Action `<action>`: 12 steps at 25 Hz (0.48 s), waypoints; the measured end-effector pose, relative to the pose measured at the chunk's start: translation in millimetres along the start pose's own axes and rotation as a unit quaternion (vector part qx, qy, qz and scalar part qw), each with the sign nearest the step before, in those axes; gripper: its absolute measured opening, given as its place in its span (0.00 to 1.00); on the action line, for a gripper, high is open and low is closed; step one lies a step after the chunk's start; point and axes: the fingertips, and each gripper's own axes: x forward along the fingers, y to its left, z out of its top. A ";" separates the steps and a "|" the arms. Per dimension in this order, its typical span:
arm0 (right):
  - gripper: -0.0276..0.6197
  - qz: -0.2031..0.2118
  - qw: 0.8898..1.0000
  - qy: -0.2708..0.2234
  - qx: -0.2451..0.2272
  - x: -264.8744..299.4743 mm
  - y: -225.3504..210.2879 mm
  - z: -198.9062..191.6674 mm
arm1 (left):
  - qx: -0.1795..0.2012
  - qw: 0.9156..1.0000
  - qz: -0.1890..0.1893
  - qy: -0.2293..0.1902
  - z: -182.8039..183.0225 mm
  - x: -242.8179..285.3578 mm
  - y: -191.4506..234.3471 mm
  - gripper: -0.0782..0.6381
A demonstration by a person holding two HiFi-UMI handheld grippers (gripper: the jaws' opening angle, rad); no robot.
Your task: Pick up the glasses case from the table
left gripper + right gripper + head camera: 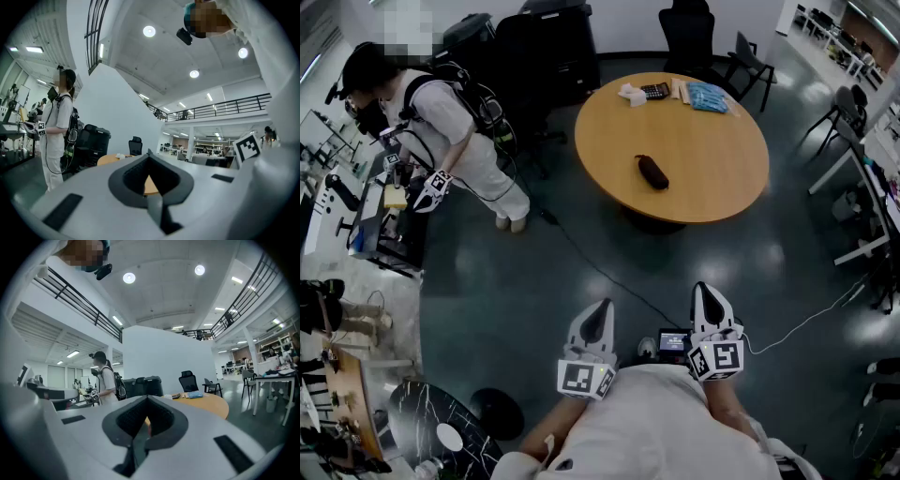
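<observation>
Close at the waist, left tool (602,307) and right tool (705,291) sit closed and empty, far from the glasses case (652,172) on the worktop (712,159); approaching, then opening, should come next.

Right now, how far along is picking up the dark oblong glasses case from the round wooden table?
Done: nothing yet; the dark oblong glasses case lies untouched on the round wooden table. In hand: nothing; the left gripper and right gripper are both shut and empty, close to the person's body, short of the table. Still to do: approach, open a gripper, close on the case, lift.
</observation>
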 end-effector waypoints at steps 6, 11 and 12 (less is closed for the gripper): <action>0.07 -0.001 1.000 0.003 0.001 0.7 0.5 -2.5 | 0.005 1.000 -0.003 -0.002 -0.3 0.4 -0.4 0.12; 0.07 0.003 1.000 -0.003 0.006 0.3 -0.4 -0.7 | 0.013 1.000 -0.004 0.001 -0.8 1.1 -3.4 0.12; 0.07 0.005 1.000 -0.005 0.010 0.3 -0.6 -1.1 | 0.014 1.000 -0.004 0.002 -1.5 1.2 -3.7 0.12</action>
